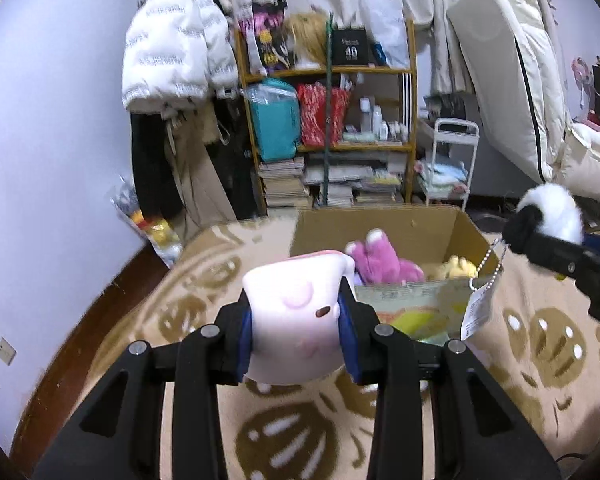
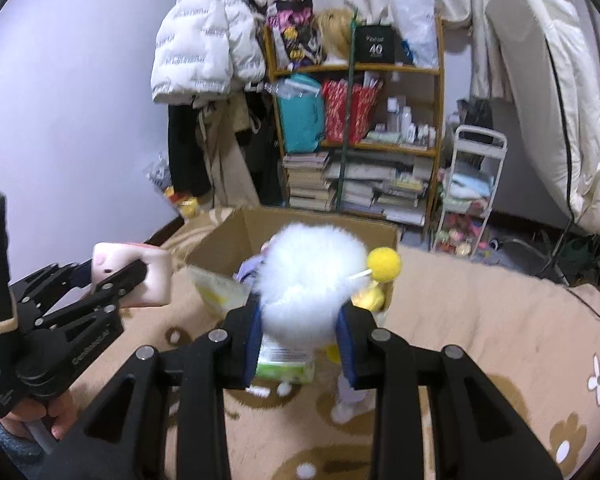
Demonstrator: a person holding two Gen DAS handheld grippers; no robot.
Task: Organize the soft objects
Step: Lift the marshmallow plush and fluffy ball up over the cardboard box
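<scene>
My left gripper (image 1: pixel 298 324) is shut on a pale pink pig plush (image 1: pixel 296 304), held above the beige blanket in front of the open cardboard box (image 1: pixel 380 220). It also shows in the right wrist view (image 2: pixel 116 276) with the pink plush (image 2: pixel 156 276). My right gripper (image 2: pixel 302 328) is shut on a fluffy white plush (image 2: pixel 308 276) with a yellow pompom (image 2: pixel 385 265), held in front of the box (image 2: pixel 300 220). That plush (image 1: pixel 556 210) shows at the right edge in the left wrist view, with a chain and paper tag (image 1: pixel 478 312) hanging. A purple plush (image 1: pixel 380 260) and a yellow plush (image 1: pixel 458 266) lie in the box.
The beige flower-patterned blanket (image 1: pixel 540 340) covers the surface under both grippers. Behind the box stand a cluttered wooden shelf (image 1: pixel 328 120) with books, a white rolling cart (image 1: pixel 452 160), hanging coats (image 1: pixel 172 60) and a leaning mattress (image 1: pixel 512 80). A lavender wall is at the left.
</scene>
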